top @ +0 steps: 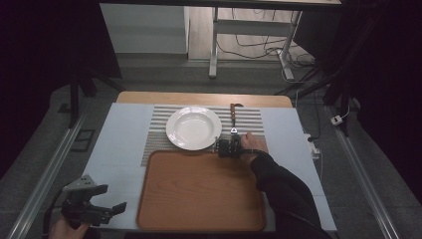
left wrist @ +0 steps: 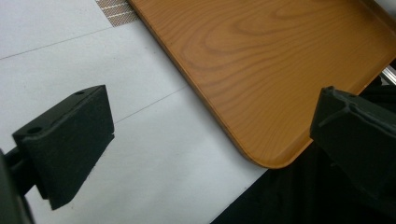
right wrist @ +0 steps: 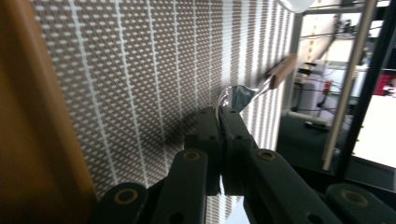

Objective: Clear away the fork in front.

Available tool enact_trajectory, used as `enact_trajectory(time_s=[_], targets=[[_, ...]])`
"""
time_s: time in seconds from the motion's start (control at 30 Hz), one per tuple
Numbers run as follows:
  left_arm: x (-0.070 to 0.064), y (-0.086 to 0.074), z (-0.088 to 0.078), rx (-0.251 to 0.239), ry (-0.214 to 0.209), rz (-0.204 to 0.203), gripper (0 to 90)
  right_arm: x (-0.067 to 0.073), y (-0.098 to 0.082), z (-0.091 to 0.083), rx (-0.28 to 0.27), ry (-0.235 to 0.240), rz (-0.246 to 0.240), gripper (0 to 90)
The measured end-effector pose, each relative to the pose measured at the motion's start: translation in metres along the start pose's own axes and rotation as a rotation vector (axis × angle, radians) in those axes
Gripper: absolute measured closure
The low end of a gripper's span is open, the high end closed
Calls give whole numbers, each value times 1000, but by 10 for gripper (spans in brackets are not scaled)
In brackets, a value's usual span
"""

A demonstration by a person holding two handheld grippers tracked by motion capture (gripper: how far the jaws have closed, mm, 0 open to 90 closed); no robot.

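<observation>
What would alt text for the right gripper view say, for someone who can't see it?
The right gripper, its black jaws closed on the metal end of a wooden-handled utensil, is seen close up over a striped woven placemat. An orange-brown wooden tray edges the left side.

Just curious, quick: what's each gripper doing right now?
Left gripper: open, empty.
Right gripper: shut on a spoon.

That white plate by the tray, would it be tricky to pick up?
Probably. The white plate looks glazed, so likely slippery for a claw. It looks ceramic, so probably stiff, fairly heavy and breakable. Lying flat on the striped mat, it shouldn't tip or roll.
</observation>
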State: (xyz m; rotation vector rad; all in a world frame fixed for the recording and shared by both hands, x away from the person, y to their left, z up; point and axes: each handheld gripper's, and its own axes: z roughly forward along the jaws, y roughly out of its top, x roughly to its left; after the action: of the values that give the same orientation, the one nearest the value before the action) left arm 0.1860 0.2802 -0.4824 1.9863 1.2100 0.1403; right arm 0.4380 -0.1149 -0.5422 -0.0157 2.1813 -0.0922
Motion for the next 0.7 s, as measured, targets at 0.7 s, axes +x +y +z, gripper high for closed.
enact_trajectory(time_s=[0.7], targets=[[0,1,0,0,2,1,0,-19,-14,-42,-77,-3,60,898]])
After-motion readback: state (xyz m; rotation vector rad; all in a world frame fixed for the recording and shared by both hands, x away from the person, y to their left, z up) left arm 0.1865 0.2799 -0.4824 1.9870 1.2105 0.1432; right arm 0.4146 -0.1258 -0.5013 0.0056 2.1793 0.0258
